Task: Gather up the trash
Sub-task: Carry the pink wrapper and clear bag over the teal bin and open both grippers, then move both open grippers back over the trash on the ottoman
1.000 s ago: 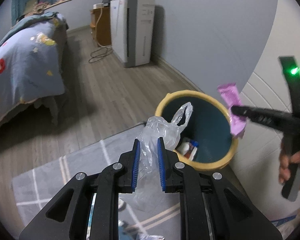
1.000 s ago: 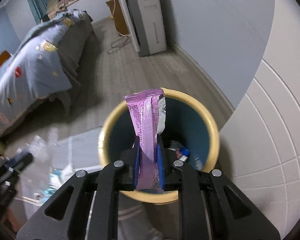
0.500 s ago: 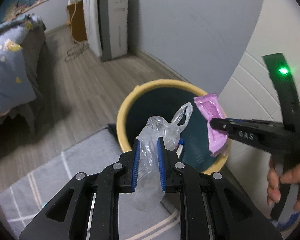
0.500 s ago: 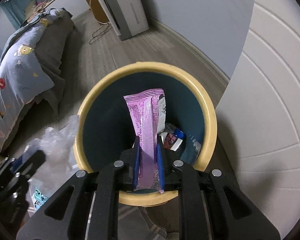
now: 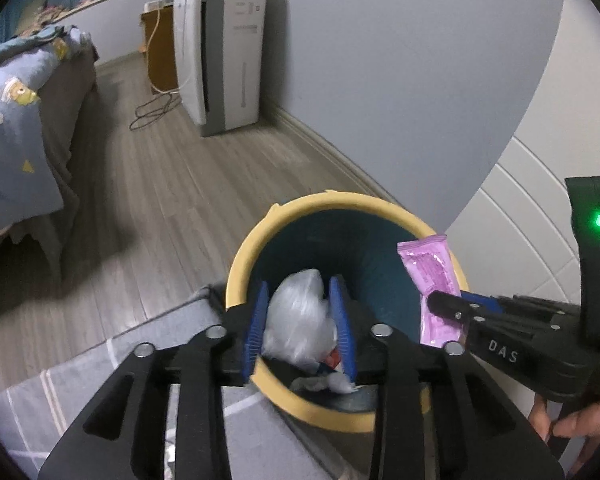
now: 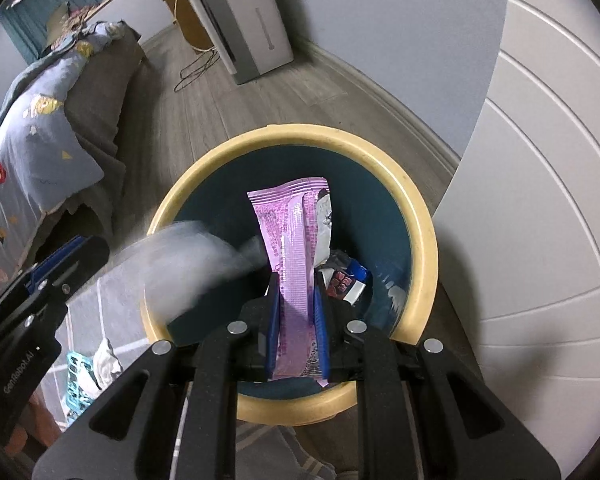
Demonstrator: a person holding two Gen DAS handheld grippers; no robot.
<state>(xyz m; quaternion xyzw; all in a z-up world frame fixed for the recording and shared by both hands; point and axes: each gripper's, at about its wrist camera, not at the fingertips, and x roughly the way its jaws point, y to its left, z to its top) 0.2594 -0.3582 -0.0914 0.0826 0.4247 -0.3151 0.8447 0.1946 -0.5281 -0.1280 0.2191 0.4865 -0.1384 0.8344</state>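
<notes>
A round bin with a yellow rim (image 5: 240,264) (image 6: 380,152) and dark blue inside stands on the floor by a white cabinet. My left gripper (image 5: 300,300) is open over the bin's near rim; a clear plastic bag (image 5: 300,316) sits loose between its fingers, seen blurred in the right wrist view (image 6: 180,264). My right gripper (image 6: 298,292) is shut on a purple wrapper (image 6: 296,240) (image 5: 432,276) and holds it above the bin's opening. Wrappers (image 6: 348,280) lie at the bin's bottom.
A grey rug (image 5: 120,368) lies under the bin's near side with more litter (image 6: 88,372) on it. A bed with a blue quilt (image 5: 12,120) stands at left. A white appliance (image 5: 220,48) and loose cable (image 5: 152,108) are by the far wall.
My left gripper has moved over the bin and opened, so the plastic bag is loose between its fingers. My right gripper moved further over the bin with the purple wrapper.
</notes>
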